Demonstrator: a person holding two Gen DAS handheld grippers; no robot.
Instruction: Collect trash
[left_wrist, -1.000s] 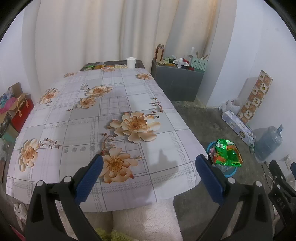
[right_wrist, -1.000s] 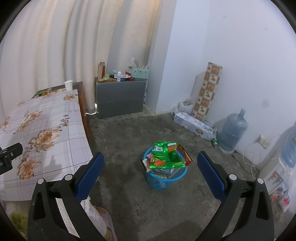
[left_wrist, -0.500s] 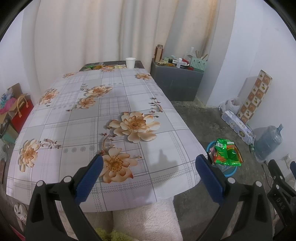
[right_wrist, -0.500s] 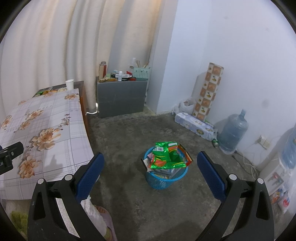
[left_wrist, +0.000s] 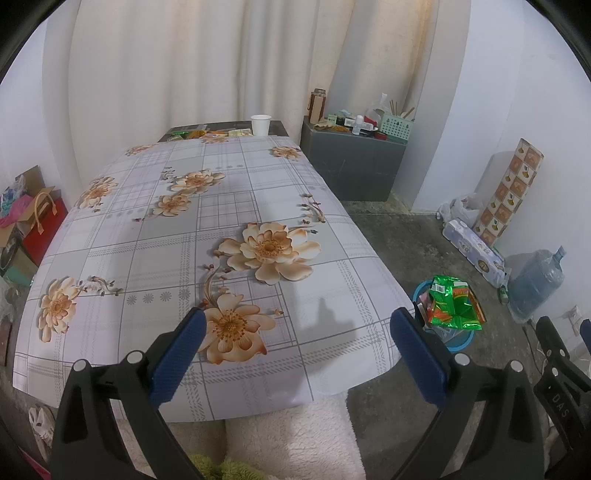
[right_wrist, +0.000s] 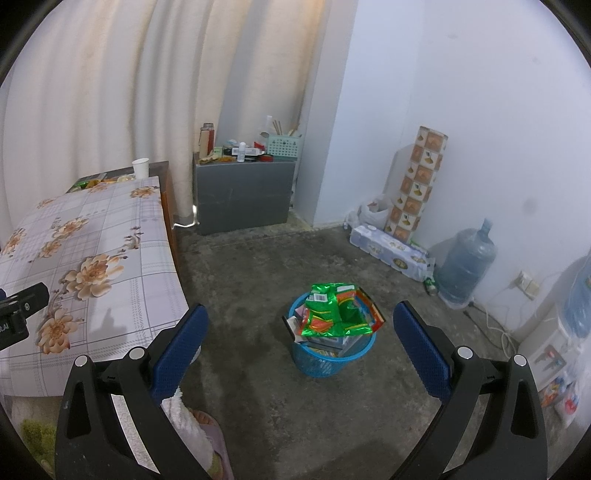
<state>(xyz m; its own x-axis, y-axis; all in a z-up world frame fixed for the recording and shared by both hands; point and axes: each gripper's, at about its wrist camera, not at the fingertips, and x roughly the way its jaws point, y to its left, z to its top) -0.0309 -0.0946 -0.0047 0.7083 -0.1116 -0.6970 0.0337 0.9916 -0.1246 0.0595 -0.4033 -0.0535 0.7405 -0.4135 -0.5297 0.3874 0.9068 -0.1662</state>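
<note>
Scene unchanged over the last second. Left gripper (left_wrist: 295, 350) hangs wide and empty over the table's (left_wrist: 110, 266) near edge. Right gripper (right_wrist: 299, 345) likewise wide, empty, above the blue bin (right_wrist: 325, 360) heaped with green wrappers (right_wrist: 332, 314). Collection looks finished; far-edge litter (left_wrist: 207, 133) unresolved.

The left gripper (left_wrist: 297, 334) and the right gripper (right_wrist: 300, 332) look alike: glossy black plastic frames with triangular cut-outs, round silver screw heads at the pivots, and long fingers faced with textured blue pads (left_wrist: 177, 356). White lettering marks a black gripper body at the edge of each view. The person wears fluffy white fleece trousers (left_wrist: 288, 439) and a pink slipper (right_wrist: 212, 439).
</note>
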